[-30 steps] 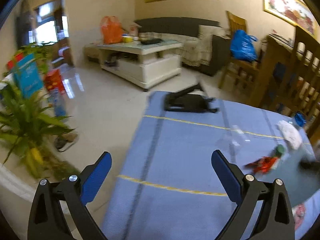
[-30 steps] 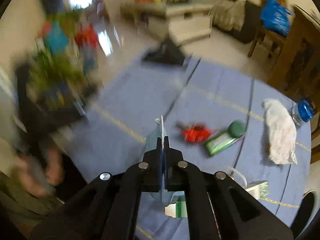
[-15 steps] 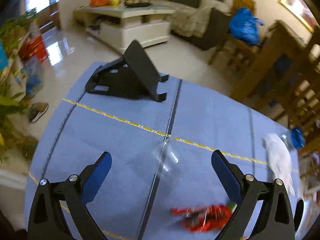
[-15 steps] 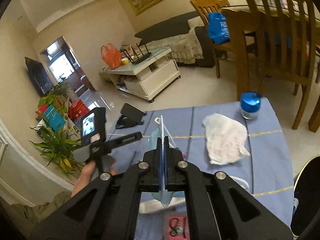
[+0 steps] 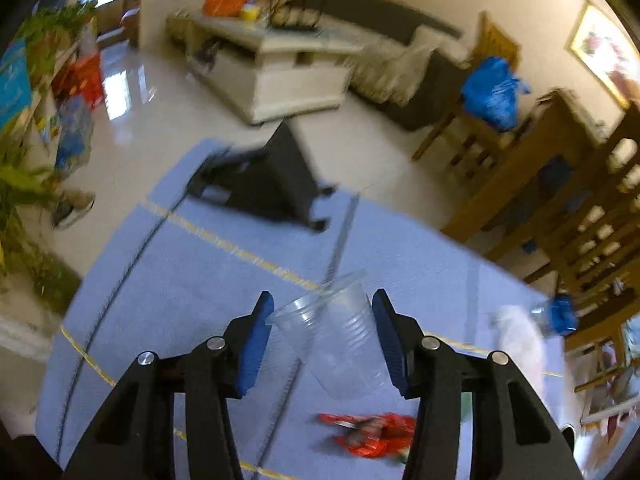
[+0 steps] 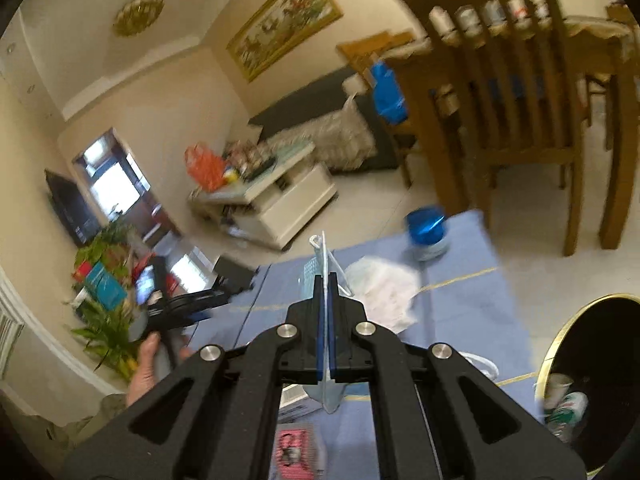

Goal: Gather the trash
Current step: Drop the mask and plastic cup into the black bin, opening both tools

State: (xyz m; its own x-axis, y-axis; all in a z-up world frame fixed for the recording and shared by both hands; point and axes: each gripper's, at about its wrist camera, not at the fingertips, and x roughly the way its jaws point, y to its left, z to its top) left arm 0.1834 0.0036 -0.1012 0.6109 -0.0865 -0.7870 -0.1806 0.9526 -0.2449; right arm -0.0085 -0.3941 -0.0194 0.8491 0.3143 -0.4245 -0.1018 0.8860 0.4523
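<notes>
Black bin with discarded cups inside

Cream walls enclose a living room with a glossy pale tiled floor that mirrors daylight from a bright doorway at nine o'clock in the right wrist view. A white coffee table stands before a dark sofa at twelve o'clock in the left wrist view. Gilt-framed paintings hang above. Wooden dining chairs fill two o'clock. Green potted plants and a dark television sit at nine o'clock. A gold ceiling rosette shows at eleven
</notes>
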